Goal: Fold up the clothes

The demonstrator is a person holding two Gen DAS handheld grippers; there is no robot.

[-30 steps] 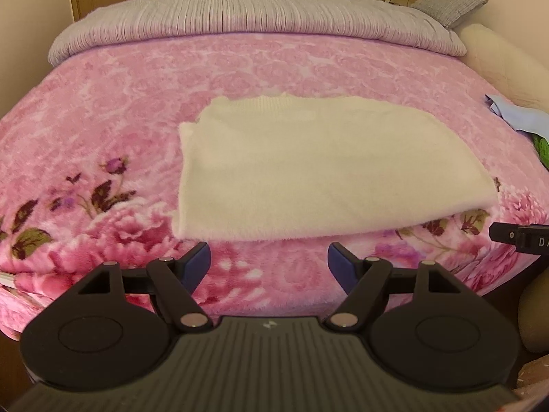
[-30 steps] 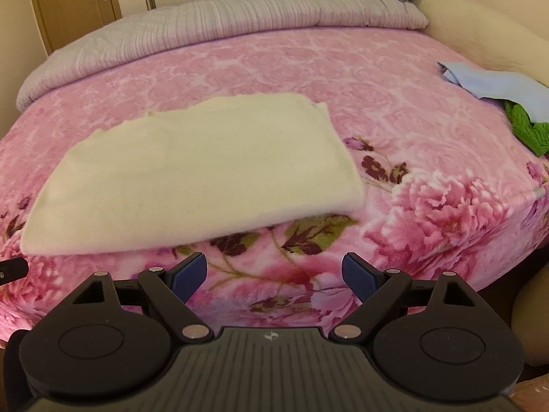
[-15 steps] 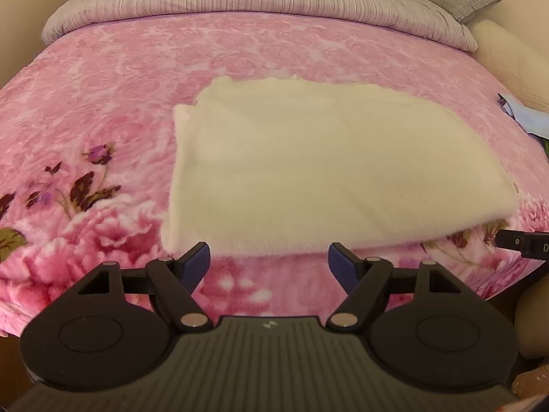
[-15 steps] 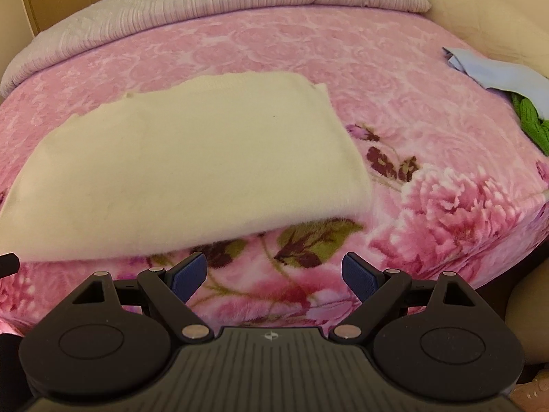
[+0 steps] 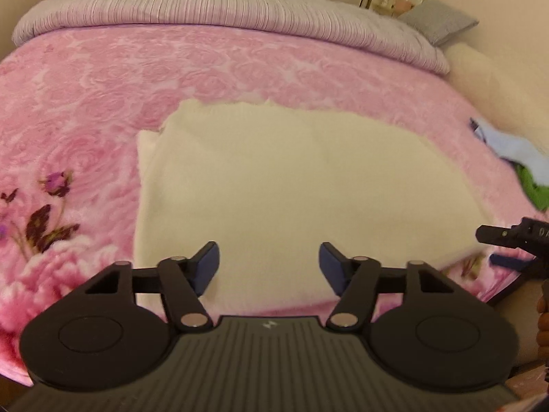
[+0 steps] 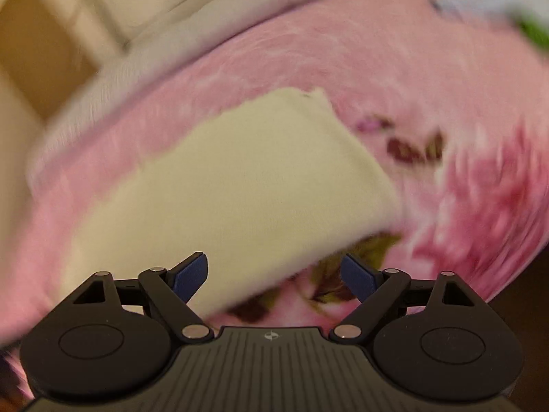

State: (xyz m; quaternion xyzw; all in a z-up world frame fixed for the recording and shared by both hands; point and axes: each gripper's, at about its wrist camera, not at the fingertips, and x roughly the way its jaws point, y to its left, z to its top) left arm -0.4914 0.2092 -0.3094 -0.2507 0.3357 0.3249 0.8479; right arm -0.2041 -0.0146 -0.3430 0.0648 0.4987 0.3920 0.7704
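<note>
A cream fluffy garment (image 5: 291, 192) lies folded flat on the pink floral bedspread (image 5: 85, 110). My left gripper (image 5: 269, 267) is open and empty, its fingertips just over the garment's near edge. My right gripper (image 6: 274, 276) is open and empty over the garment's (image 6: 236, 185) near right corner; this view is tilted and blurred. The right gripper also shows at the right edge of the left wrist view (image 5: 514, 243).
A grey ribbed duvet (image 5: 223, 3) lies across the far side of the bed. A light blue cloth (image 5: 514, 151) and a green cloth (image 5: 533, 189) lie at the right. A cream pillow (image 5: 497, 82) and a grey cushion (image 5: 439, 20) sit at the far right.
Both grippers have moved forward and down to the garment's near edge. The right gripper has tilted and is moving fast. Both stay open.
</note>
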